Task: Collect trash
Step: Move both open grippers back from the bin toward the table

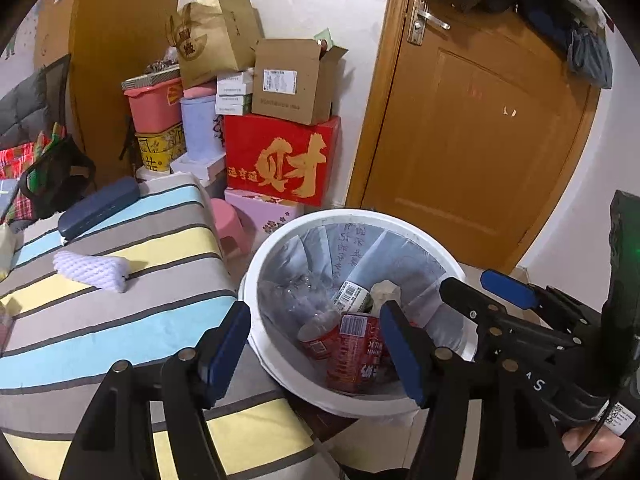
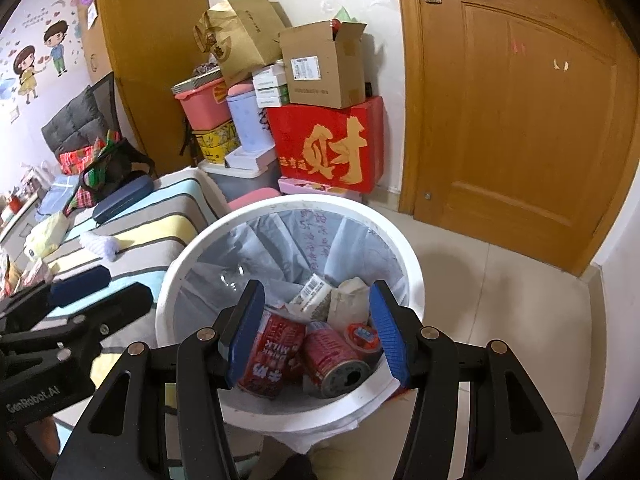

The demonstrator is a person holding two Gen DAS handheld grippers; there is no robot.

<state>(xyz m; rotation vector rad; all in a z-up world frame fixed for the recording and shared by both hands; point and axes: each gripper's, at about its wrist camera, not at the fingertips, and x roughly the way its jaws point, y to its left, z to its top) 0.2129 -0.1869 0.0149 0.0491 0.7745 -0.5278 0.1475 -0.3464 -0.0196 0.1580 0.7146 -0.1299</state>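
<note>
A white trash bin (image 1: pixel 256 264) (image 2: pixel 412 264) with a plastic liner stands on the floor beside the bed. Inside lie red milk cans (image 1: pixel 352 354) (image 2: pixel 266 354), a clear crushed bottle (image 1: pixel 296 300), a barcoded wrapper (image 2: pixel 314 290) and crumpled paper (image 2: pixel 350 300). My left gripper (image 1: pixel 316 354) is open and empty above the bin's near rim. My right gripper (image 2: pixel 316 332) is open and empty over the bin; it also shows in the left wrist view (image 1: pixel 486 292). A white foam net sleeve (image 1: pixel 92 268) (image 2: pixel 100 246) lies on the striped bedcover.
The striped bed (image 1: pixel 120 320) is at the left, with a dark blue case (image 1: pixel 98 208) and bags on it. Stacked boxes, including a red one (image 1: pixel 280 160), fill the corner behind the bin. A wooden door (image 1: pixel 480 132) is to the right. A pink stool (image 1: pixel 230 224) stands by the bed.
</note>
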